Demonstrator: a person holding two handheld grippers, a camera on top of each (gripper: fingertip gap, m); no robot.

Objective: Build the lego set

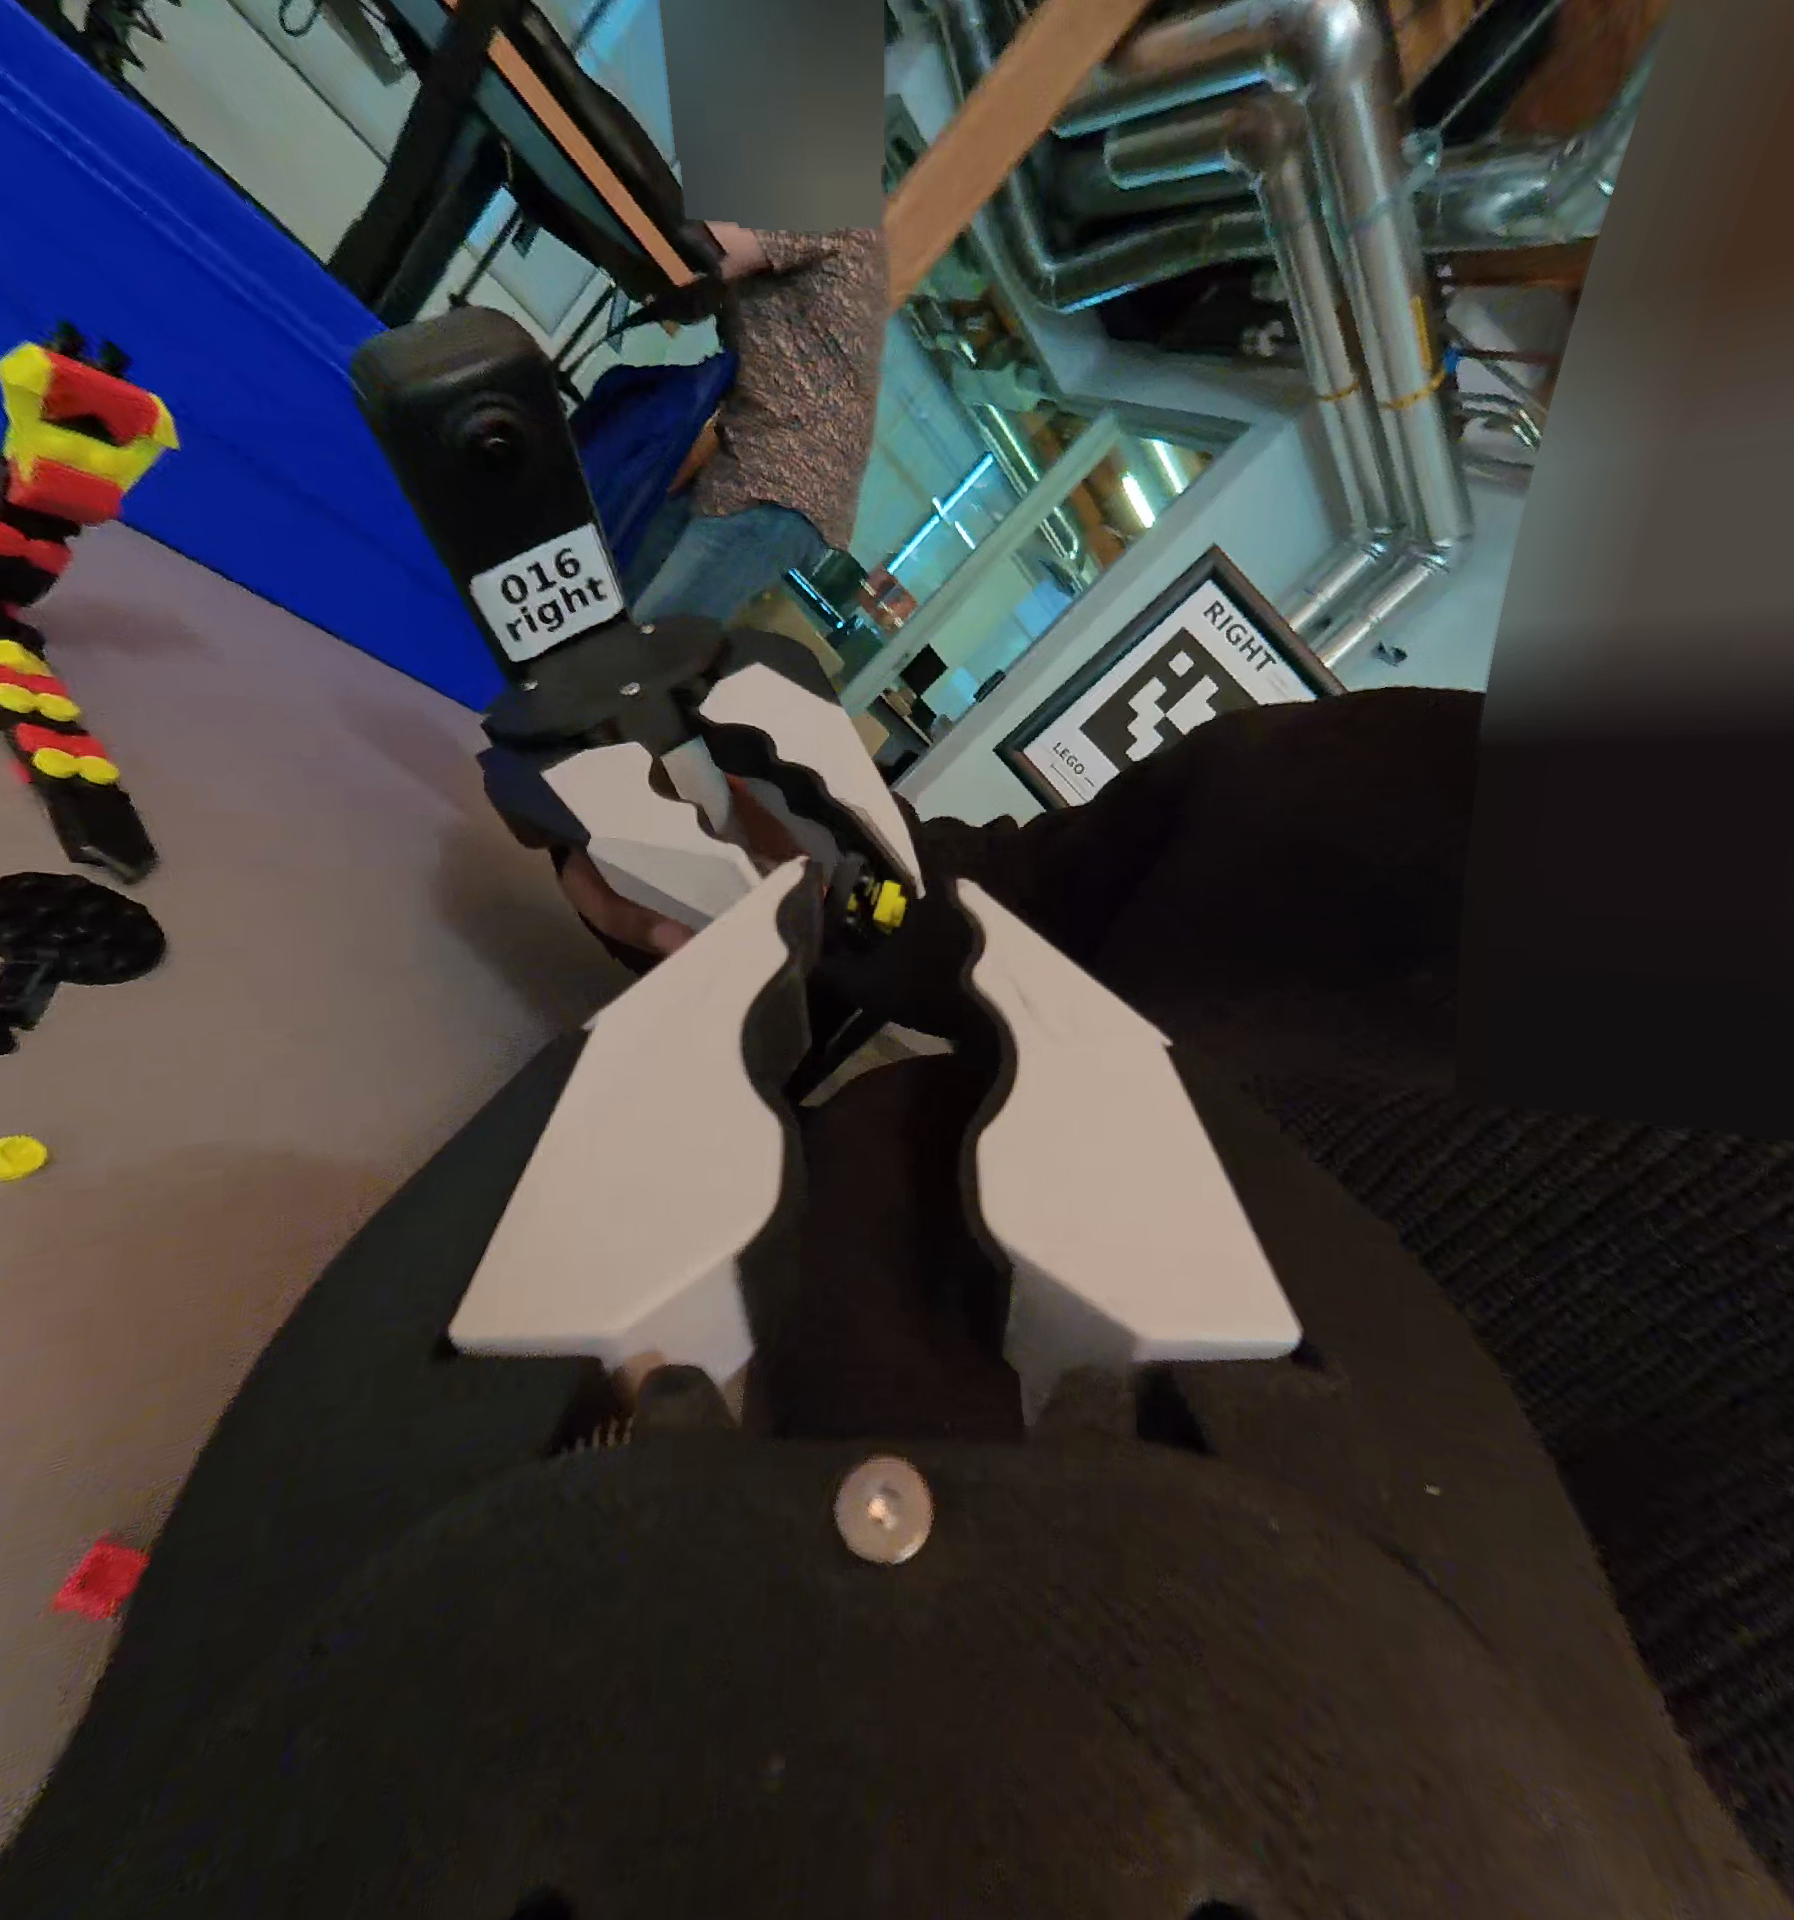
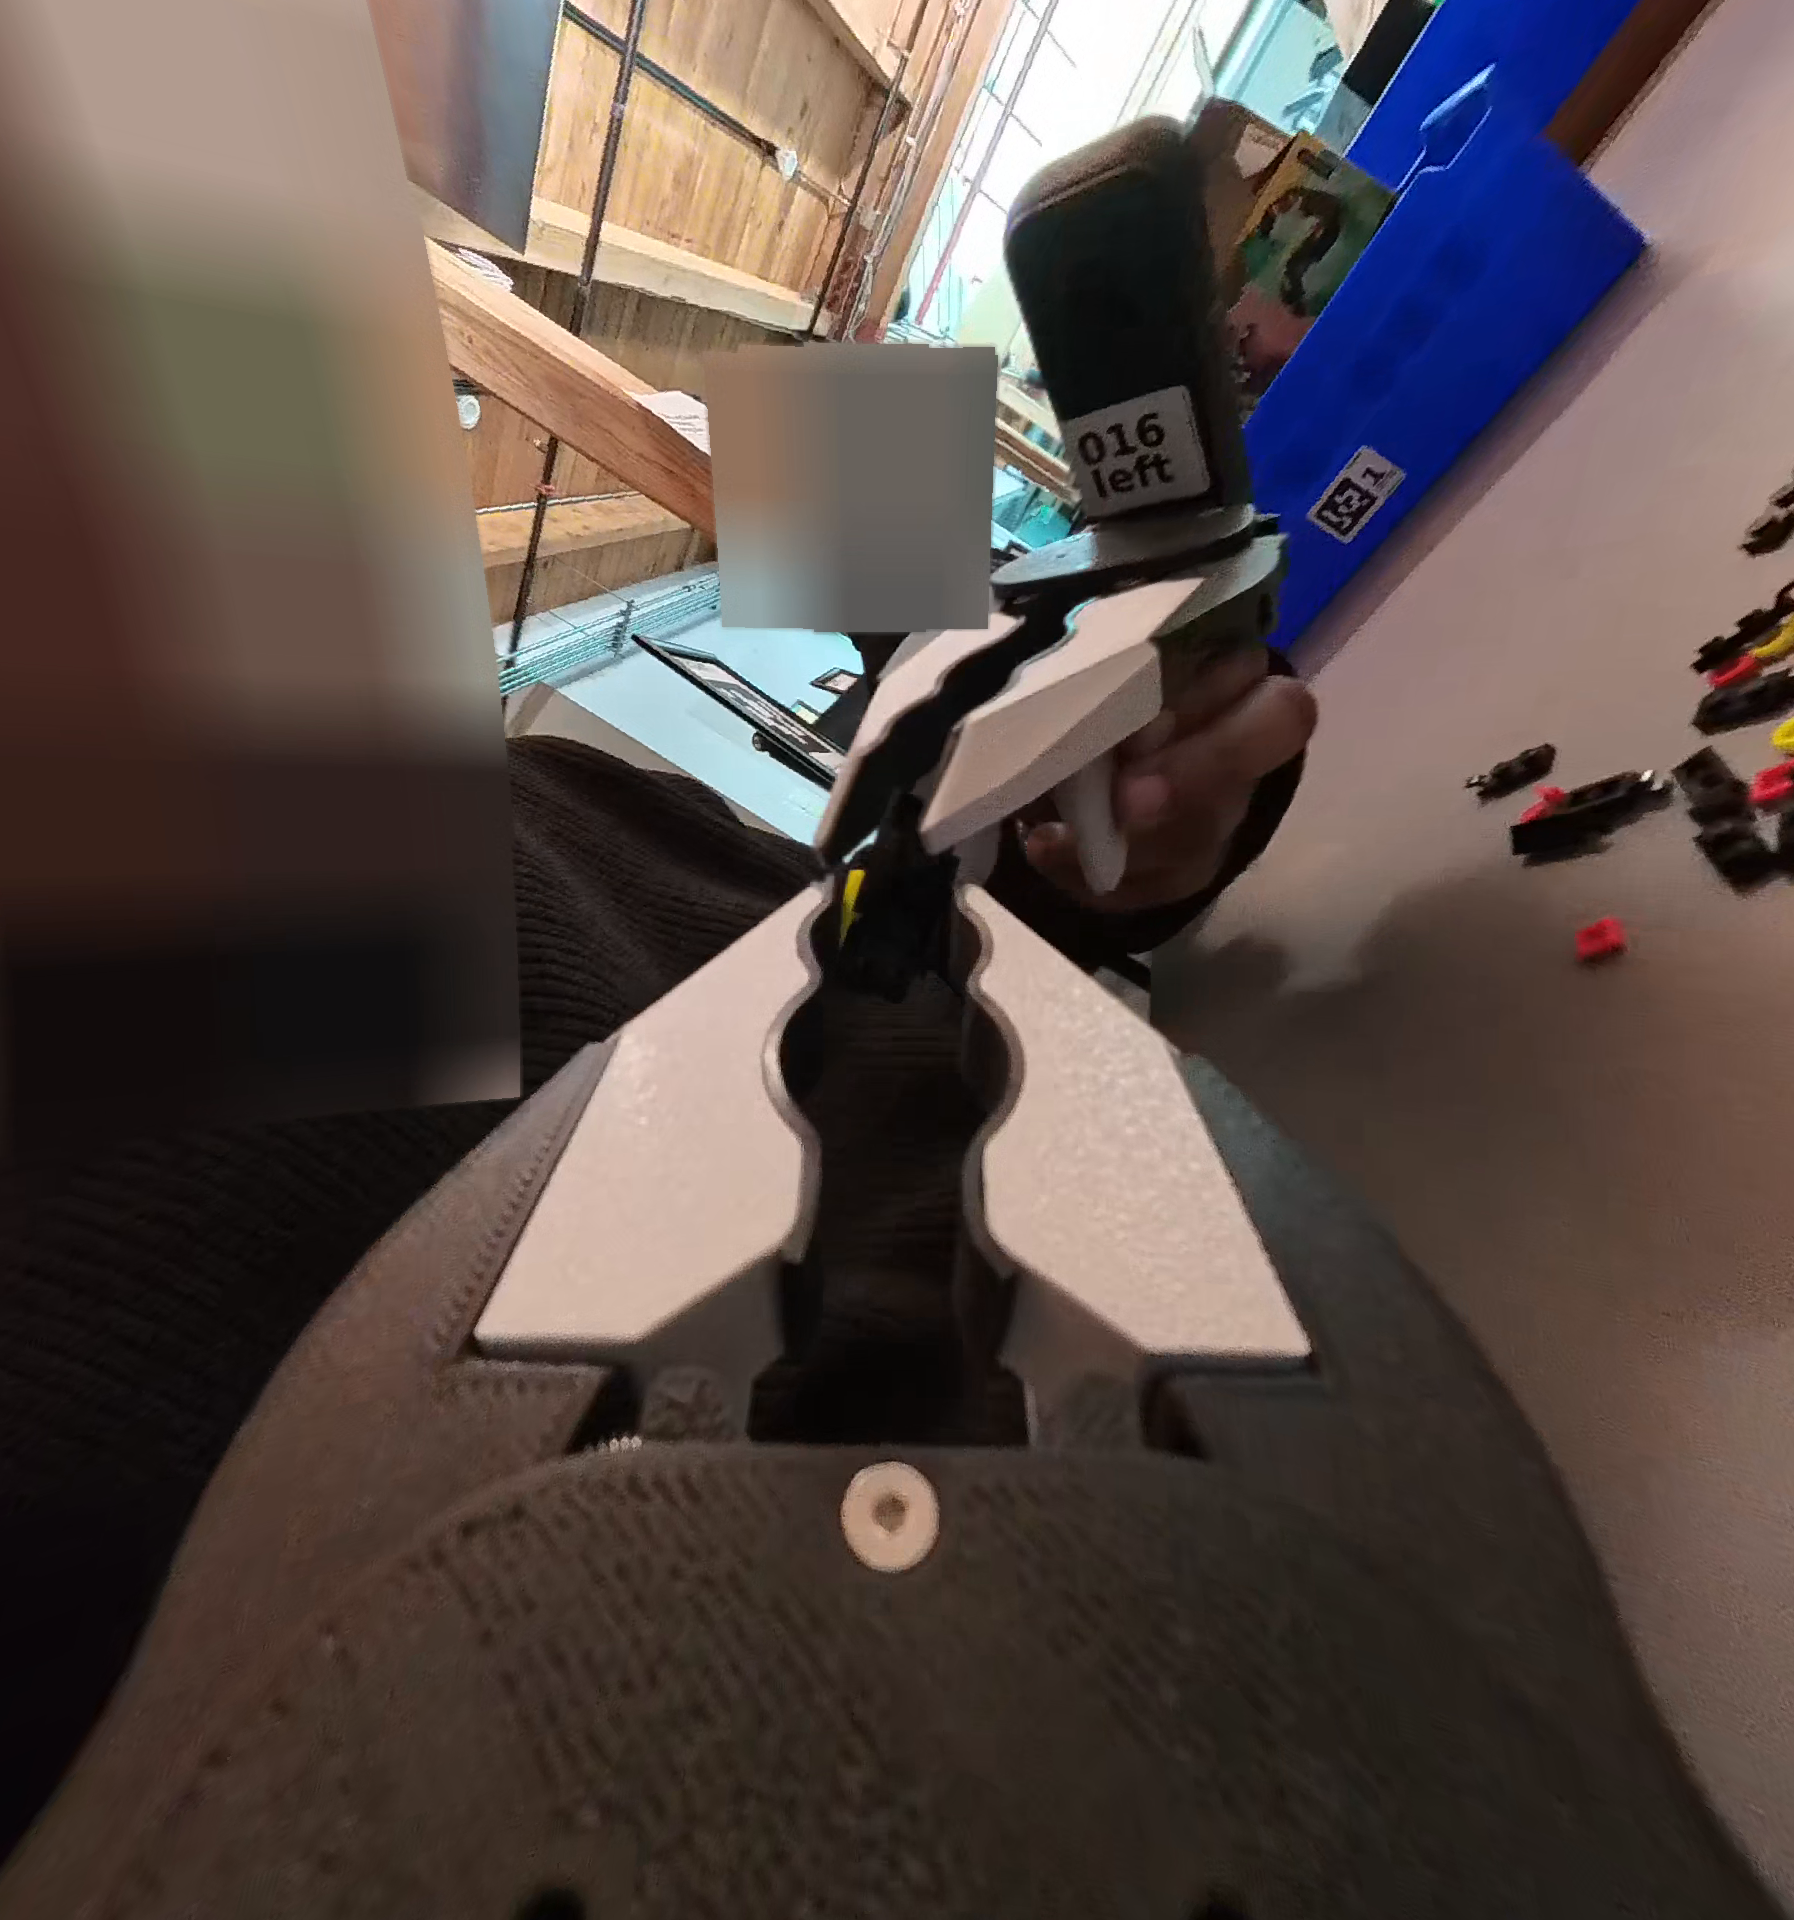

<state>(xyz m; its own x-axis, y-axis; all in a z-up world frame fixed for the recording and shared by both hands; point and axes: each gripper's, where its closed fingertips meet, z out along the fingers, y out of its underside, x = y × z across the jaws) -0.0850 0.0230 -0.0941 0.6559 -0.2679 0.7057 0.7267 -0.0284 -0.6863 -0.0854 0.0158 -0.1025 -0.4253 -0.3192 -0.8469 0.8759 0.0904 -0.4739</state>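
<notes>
White stickers on both hand-held grippers; left hand-held gripper and right hand-held gripper both pinching black-yellow lego piece

A small black-and-yellow lego assembly was held up off the worktop, gripped between the tips of both tongs, which met nose to nose. To the left of the left tongs, a tall red, yellow and black lego tower stood tilted, with a black round plate and a loose yellow stud nearer. Right of the right tongs, loose black, red and yellow pieces lay scattered.
</notes>
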